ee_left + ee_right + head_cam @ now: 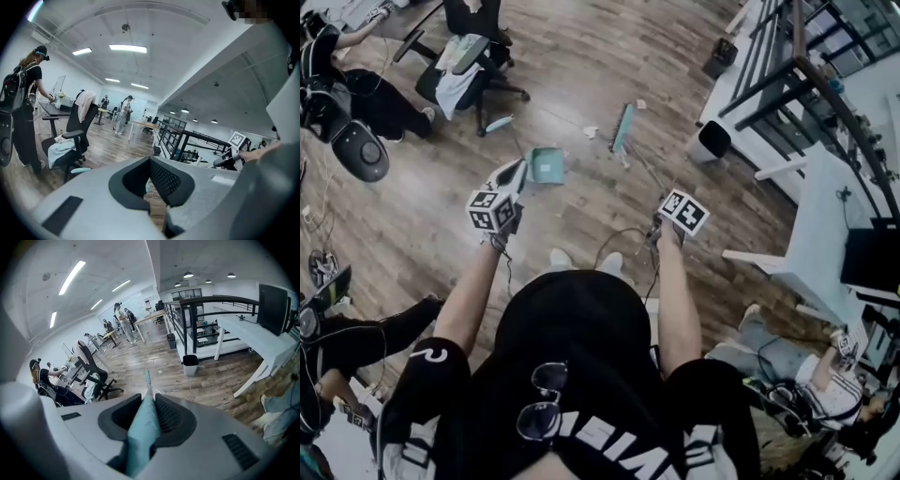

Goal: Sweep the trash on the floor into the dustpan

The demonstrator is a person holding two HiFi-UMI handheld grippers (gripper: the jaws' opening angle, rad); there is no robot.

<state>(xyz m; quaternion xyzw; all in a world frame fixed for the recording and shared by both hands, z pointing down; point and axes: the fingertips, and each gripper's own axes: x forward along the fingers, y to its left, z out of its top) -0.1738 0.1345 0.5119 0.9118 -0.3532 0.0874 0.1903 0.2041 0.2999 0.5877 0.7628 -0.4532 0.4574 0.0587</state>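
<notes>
We see the right gripper (149,401) clamped on the broom (140,432), its dark ribbed pads pressed to both sides of the flat teal handle. The handle runs straight out along the jaws, so the broom's long axis points away from the person and down to the floor (562,56). From the head view the shaft thins to a pale line and ends in the broom head (623,127), a narrow teal strip set on the wood planks well ahead of that gripper. The left gripper (516,172) has its jaws drawn nearly together, with only a slit between them and a sliver of teal showing in it. The dustpan (547,166) sits right at its tips, a squarish teal plastic scoop, so we take it as held. It lies to the left of the broom head and nearer the person. The trash (591,132) is a few small pale scraps on the planks, one between dustpan and broom head and others close around the head. Farther out stand a black office chair (473,70) draped with light cloth and, on the right, a white bin (710,141) with a dark opening beside a white desk (825,216) – the floor itself is glossy brown wood.
</notes>
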